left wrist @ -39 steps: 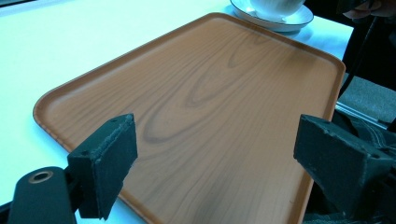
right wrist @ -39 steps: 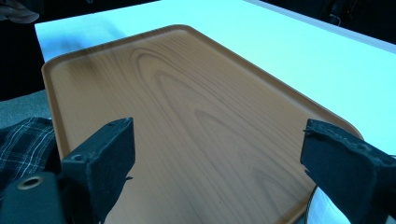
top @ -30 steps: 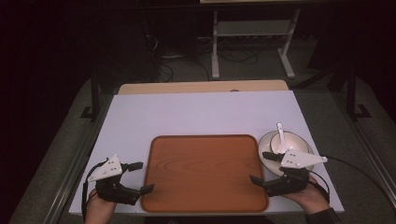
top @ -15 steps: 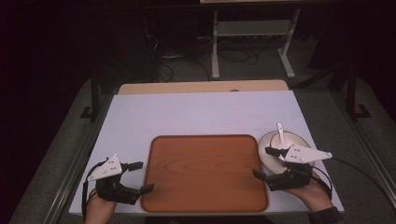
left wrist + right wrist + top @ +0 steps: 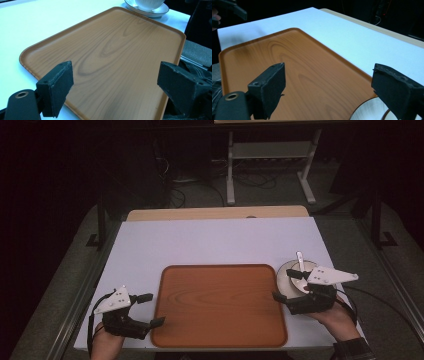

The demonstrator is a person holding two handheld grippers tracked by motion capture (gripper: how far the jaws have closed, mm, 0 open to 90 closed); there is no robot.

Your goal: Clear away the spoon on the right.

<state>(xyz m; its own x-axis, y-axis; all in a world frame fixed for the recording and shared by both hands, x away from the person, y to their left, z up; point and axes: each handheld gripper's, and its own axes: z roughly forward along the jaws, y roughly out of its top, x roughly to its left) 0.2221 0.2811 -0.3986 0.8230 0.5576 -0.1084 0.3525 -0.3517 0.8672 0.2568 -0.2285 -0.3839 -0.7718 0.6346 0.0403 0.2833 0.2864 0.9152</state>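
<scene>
Jaws spread wide, the right gripper hovers beside the saucer and cup, apparently to lift them onto the wooden tray, while the left gripper, likewise open, waits at the tray's edge

The left gripper sits at the near left corner of the brown wooden tray, its jaws spread wide and pointing toward the tray, the nearer jaw tip touching or just above the tray's rim. The right gripper hovers at the tray's right edge with jaws also apart, one jaw over a white saucer that lies just beyond and beside it. A white spoon juts up from behind this gripper. Everything rests on a white table.
</scene>
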